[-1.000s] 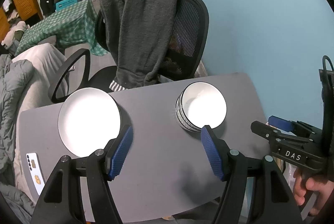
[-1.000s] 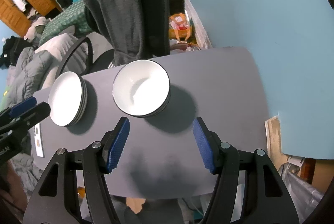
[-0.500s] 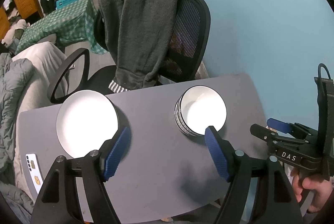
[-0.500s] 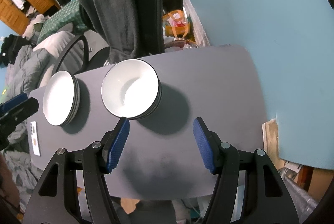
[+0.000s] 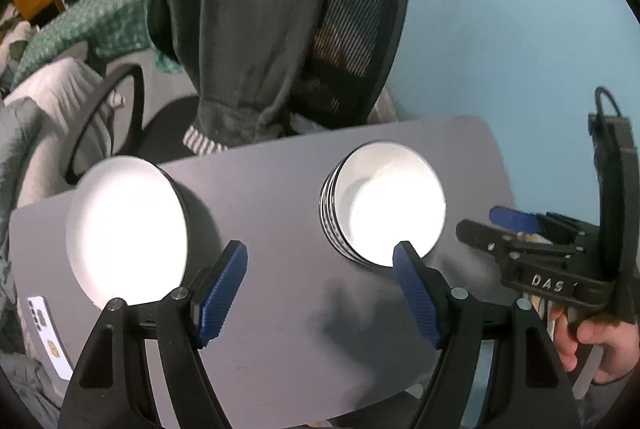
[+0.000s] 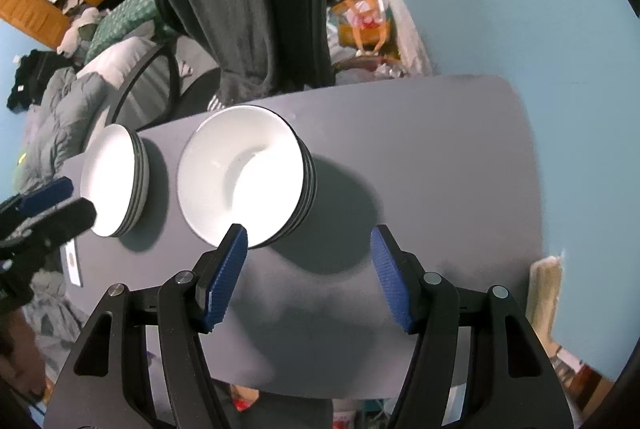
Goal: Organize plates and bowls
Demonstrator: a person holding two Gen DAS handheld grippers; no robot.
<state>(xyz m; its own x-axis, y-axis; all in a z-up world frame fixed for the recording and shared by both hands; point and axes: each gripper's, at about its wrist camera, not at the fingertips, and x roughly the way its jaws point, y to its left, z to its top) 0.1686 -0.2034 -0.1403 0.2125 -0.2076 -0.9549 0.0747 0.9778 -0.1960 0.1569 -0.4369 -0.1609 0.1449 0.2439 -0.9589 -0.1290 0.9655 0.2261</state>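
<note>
A stack of white plates (image 5: 124, 225) sits on the left of the grey table (image 5: 272, 197), also shown in the right wrist view (image 6: 114, 181). A stack of white bowls with dark rims (image 5: 384, 209) sits to its right, also shown in the right wrist view (image 6: 244, 177). My left gripper (image 5: 320, 269) is open and empty, above the table's near side between the stacks. My right gripper (image 6: 308, 257) is open and empty, just right of the bowls. It shows at the right in the left wrist view (image 5: 520, 229).
A white phone (image 5: 46, 333) lies at the table's near left corner. A black office chair (image 5: 352, 29) draped with a grey towel (image 5: 240, 21) stands behind the table. A blue wall (image 6: 520, 9) borders the right side.
Both grippers have drawn back and up a little from the table. The stacks have not moved.
</note>
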